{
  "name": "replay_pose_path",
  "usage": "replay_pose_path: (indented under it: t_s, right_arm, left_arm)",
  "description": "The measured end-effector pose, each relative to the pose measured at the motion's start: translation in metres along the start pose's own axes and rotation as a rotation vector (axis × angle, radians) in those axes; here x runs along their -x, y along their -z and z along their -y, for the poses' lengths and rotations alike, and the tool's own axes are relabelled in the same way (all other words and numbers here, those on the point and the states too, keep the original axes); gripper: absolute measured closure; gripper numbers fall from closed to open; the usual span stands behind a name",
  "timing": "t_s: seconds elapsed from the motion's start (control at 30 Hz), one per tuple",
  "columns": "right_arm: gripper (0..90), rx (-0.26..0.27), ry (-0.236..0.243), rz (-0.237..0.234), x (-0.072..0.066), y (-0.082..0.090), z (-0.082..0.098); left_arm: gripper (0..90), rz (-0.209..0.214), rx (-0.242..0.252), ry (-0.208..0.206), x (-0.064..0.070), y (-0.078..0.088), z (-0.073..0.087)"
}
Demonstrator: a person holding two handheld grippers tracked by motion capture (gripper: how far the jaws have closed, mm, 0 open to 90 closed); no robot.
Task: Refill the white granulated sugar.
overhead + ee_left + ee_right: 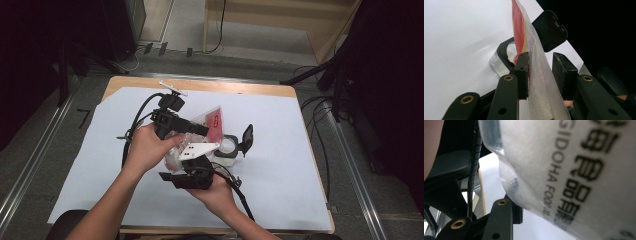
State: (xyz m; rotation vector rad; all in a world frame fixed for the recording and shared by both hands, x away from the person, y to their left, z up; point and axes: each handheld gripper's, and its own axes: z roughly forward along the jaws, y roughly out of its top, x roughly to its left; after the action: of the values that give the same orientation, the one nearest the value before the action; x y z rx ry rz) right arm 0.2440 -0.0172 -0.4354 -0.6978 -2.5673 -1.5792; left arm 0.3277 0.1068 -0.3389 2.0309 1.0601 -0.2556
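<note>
A clear pouch [212, 122] of white grains with a red label hangs tilted over the table between my two grippers. My left gripper [200, 130] is shut on its upper part; in the left gripper view the pouch [536, 95] fills the gap between the two pads. My right gripper [189, 162] holds the pouch's lower end from below. In the right gripper view the printed pouch [574, 170] presses on one finger [501, 220] and hides the other. Just beyond stands a clear container [227, 148], [497, 62] with its black flip lid [247, 139], [550, 30] open.
A white sheet [280, 180] covers the wooden table [235, 87]. Black cables [137, 117] trail from both grippers across the sheet. Beyond the table's edges are floor rails and dark stands [330, 67].
</note>
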Motion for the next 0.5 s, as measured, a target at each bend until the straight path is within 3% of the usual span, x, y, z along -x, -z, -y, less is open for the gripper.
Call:
replay_pose_path:
  t_s: [0.5]
  right_arm:
    - [63.3,-0.001,0.002,0.001,0.0,-0.0002,0.0001]
  left_arm:
    - [69.1,-0.008,-0.01,-0.002,-0.0004,0.0003,-0.0002]
